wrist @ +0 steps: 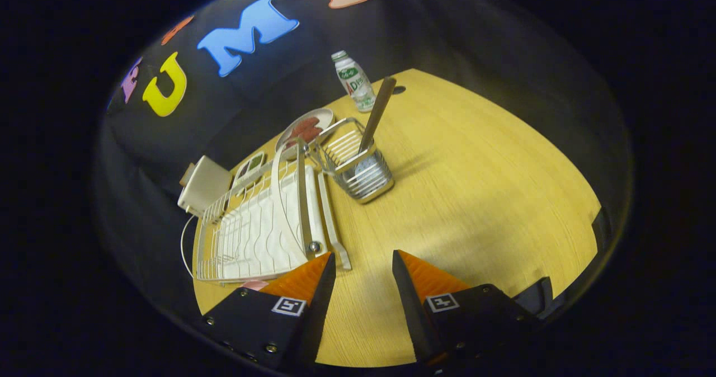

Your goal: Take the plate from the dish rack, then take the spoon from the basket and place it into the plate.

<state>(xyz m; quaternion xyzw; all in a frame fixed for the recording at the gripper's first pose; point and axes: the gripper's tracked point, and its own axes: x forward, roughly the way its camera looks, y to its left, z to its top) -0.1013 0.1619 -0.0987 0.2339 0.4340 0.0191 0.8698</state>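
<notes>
A white wire dish rack (263, 229) lies on the wooden table (475, 187), just ahead and to the left of my fingers. At its far end a round plate (305, 130) with a red pattern leans. A small wire basket (358, 170) hangs on the rack's far right corner. In it stands a spoon (376, 114), handle up and tilted. My gripper (363, 262) is open above bare table, nothing between its fingers. Its left finger sits close to the rack's near corner.
A small drink bottle (354, 80) stands beyond the basket near the table's far edge. A white box (204, 185) with a cable sits left of the rack. A small dish (250, 167) with green in it stands in the rack. Open table spreads to the right.
</notes>
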